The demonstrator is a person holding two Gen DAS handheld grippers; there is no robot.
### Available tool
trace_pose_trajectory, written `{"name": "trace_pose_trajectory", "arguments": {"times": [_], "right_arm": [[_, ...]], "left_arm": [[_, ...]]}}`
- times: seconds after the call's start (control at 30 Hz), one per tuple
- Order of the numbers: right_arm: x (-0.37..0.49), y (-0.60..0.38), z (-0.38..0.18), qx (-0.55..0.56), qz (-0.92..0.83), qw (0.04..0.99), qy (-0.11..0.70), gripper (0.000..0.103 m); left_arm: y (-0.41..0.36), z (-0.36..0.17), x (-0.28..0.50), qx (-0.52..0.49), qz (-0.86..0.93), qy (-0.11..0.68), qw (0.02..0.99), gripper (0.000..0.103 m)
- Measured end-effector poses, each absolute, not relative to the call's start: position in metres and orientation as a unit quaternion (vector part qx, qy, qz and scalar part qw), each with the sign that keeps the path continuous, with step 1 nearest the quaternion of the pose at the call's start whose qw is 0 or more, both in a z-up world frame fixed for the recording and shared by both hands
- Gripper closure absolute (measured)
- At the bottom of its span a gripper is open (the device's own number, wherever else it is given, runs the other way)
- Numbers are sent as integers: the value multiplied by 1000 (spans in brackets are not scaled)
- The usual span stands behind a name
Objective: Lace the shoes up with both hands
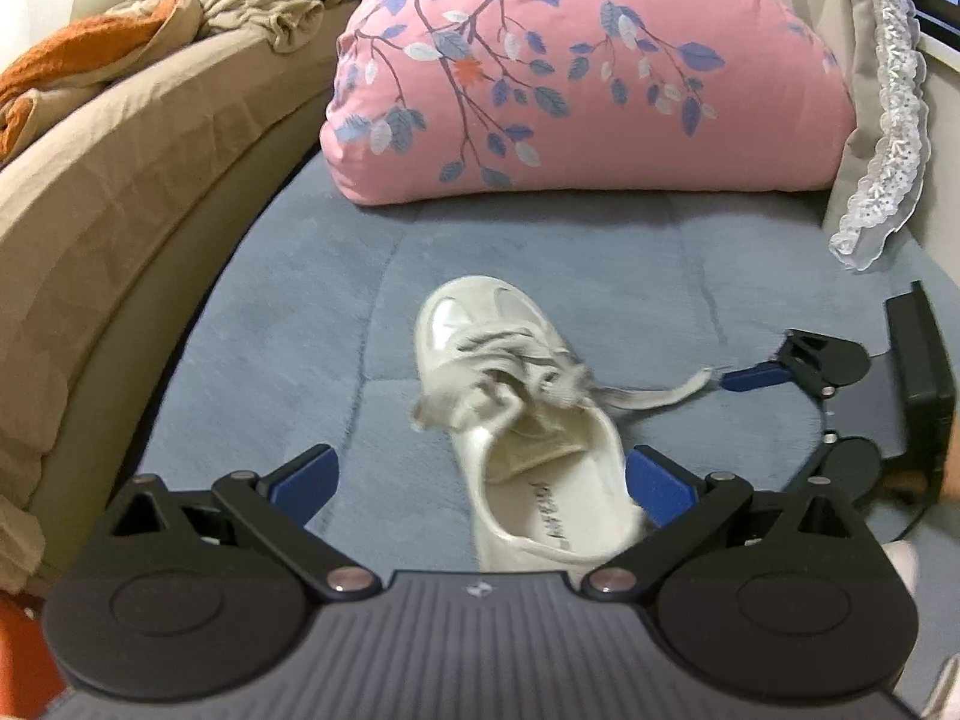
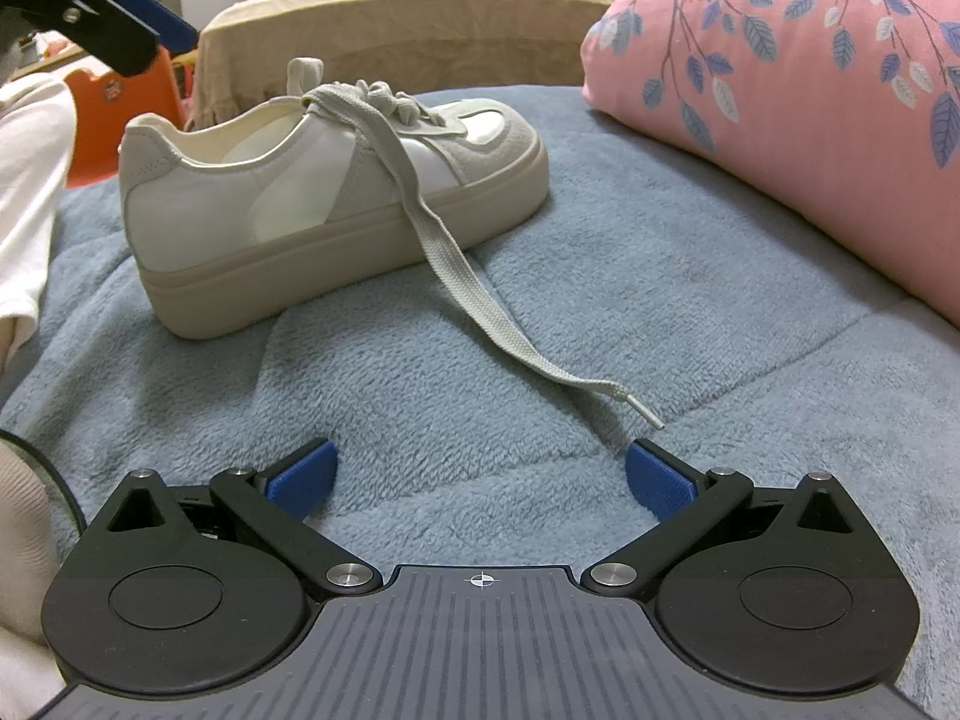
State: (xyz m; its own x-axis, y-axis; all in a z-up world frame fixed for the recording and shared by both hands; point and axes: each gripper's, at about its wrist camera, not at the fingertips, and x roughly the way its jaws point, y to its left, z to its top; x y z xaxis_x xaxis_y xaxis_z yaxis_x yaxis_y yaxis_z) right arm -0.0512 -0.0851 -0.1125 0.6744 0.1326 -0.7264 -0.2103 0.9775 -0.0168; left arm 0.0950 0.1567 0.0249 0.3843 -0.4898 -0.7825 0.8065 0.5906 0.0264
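I have a blue fleece blanket (image 2: 600,300) spread under everything, with a big pink floral pillow (image 1: 576,72) at the far end and a beige sofa (image 1: 120,180) along one side. The white sneaker (image 2: 312,198) stands upright on the blanket, sole down; from my left wrist camera I look into its opening from the heel side, toe pointing away.

My left gripper (image 1: 480,480) hovers over the heel with its jaws spread wide, holding nothing. My right gripper (image 2: 480,474) sits low beside the shoe, jaws also wide apart and empty — the left camera seems to show its blue tip (image 1: 750,378) near the lace end, but that view is blurred and I trust the right wrist view.

One grey lace (image 2: 432,228) runs from the top eyelets down the shoe's side and across the blanket; its tip (image 2: 648,417) lies just beside my right-hand pad (image 2: 660,480).

My worry: the flat lace lies pressed into soft pile, so closing may pinch fleece with it — or miss it. A pull with nothing bracing the shoe would likely tip or drag it.
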Motion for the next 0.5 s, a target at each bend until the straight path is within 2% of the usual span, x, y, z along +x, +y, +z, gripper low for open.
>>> {"name": "trace_pose_trajectory", "arguments": {"times": [0.1, 0.23, 0.4, 0.5], "right_arm": [[-45, -82, -110, -58, 91, 906, 410, 0], [-12, -63, -97, -100, 83, 863, 489, 0], [44, -67, -94, -33, 50, 786, 616, 0], [51, -58, -96, -44, 32, 774, 631, 0]], "left_arm": [[159, 21, 112, 215, -403, 371, 809, 1], [159, 18, 138, 199, -406, 362, 815, 1], [166, 14, 161, 162, -428, 348, 818, 1], [177, 8, 164, 156, -446, 334, 815, 1]]}}
